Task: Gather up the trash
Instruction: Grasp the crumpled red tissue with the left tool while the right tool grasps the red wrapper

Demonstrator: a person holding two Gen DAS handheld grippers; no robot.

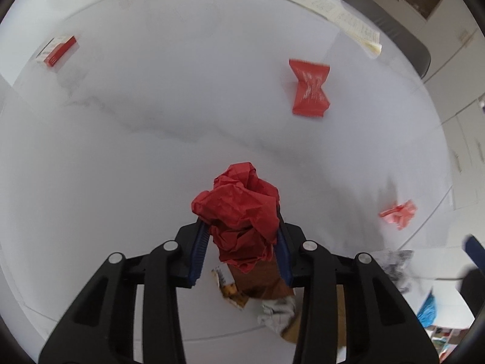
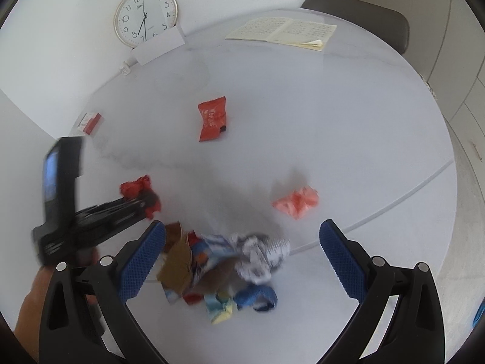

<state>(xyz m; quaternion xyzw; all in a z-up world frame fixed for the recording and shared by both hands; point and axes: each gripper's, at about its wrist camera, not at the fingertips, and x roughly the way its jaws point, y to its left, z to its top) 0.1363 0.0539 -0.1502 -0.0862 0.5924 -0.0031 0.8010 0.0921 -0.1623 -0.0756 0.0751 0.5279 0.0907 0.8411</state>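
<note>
My left gripper (image 1: 241, 221) is shut on a crumpled red paper ball (image 1: 239, 206), its blue pads pressing both sides just above the white table (image 1: 151, 151). The right wrist view shows that gripper (image 2: 142, 201) at the left with the red ball (image 2: 135, 187) in it. My right gripper (image 2: 242, 230) stands open over a pile of wrappers and crumpled paper (image 2: 224, 267) near the table's front edge, with nothing held. A pink crumpled paper (image 2: 297, 201) lies just beyond its right finger. A red snack packet (image 2: 212, 118) lies farther back on the table.
A small red and white box (image 2: 89, 123) sits at the left. An open notebook (image 2: 282, 32) lies at the far edge, before a grey chair (image 2: 363, 15). A wall clock (image 2: 145, 15) leans at the back left. A person's hand (image 2: 33, 300) holds the left gripper.
</note>
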